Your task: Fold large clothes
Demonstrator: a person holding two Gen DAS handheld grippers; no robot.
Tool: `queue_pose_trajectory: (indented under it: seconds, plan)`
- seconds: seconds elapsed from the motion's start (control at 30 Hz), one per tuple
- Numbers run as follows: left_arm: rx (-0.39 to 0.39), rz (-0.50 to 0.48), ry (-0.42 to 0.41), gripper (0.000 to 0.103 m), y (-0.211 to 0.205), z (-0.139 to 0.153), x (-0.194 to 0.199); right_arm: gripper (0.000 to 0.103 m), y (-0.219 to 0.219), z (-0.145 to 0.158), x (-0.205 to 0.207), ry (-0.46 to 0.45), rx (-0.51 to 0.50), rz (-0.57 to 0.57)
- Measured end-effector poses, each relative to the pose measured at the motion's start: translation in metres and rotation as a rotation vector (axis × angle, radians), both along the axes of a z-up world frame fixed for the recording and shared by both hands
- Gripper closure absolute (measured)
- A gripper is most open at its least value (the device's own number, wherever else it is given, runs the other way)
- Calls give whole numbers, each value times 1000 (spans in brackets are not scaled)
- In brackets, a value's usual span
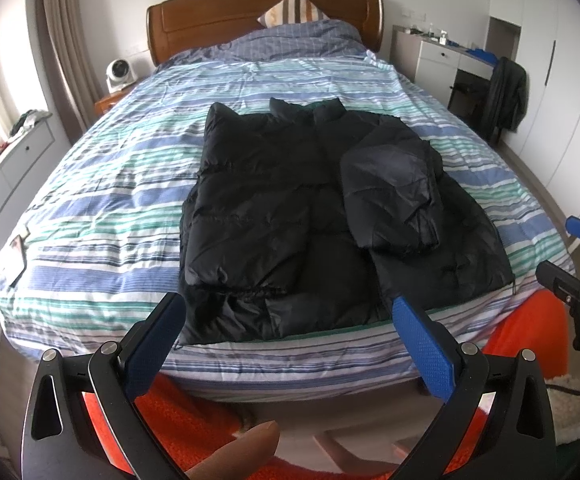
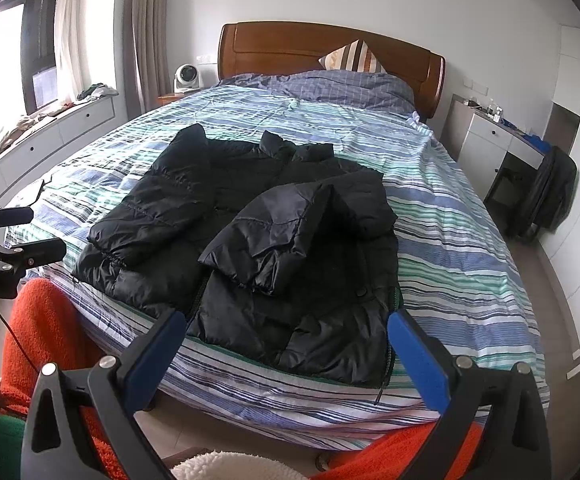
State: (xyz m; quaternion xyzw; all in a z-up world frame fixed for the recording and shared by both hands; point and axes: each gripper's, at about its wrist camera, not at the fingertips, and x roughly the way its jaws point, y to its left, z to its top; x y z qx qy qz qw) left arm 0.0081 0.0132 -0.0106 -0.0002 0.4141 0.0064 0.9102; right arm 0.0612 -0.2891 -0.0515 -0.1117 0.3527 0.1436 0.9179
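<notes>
The black quilted puffer jacket (image 1: 290,208) lay front-up near the foot of the bed with the blue, green and white striped cover (image 1: 110,184), collar toward the wooden headboard (image 1: 266,12). Both sleeves lay folded in over the body, so the next step was probably the hem-to-collar fold. To do it well, each hand should pinch a hem corner through all the slippery padded layers and carry them up evenly, or the sleeves would slide out. The left gripper (image 1: 290,340) and the right gripper (image 2: 288,344) hung over the bed's foot, fingers spread wide, holding and touching nothing.
</notes>
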Motion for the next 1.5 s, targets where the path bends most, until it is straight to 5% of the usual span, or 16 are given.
queue_pose_trajectory:
  seconds: [0.97, 1.23, 1.3, 1.4, 1.5]
  plan:
    - [-14, 2, 9, 0, 2, -4, 0, 0, 19, -3, 5, -56, -43, 166]
    - [-13, 19, -13, 0, 7, 1, -9, 0, 72, -70, 74, 14, -207, 416]
    - [-15, 32, -11, 0, 11, 1, -11, 8, 90, -91, 91, 13, -267, 450]
    - [-22, 51, -6, 0, 17, 1, -13, 36, 111, -124, 122, 56, -315, 471]
    - [-22, 69, -6, 0, 23, 1, -15, 39, 112, -142, 151, 106, -264, 428]
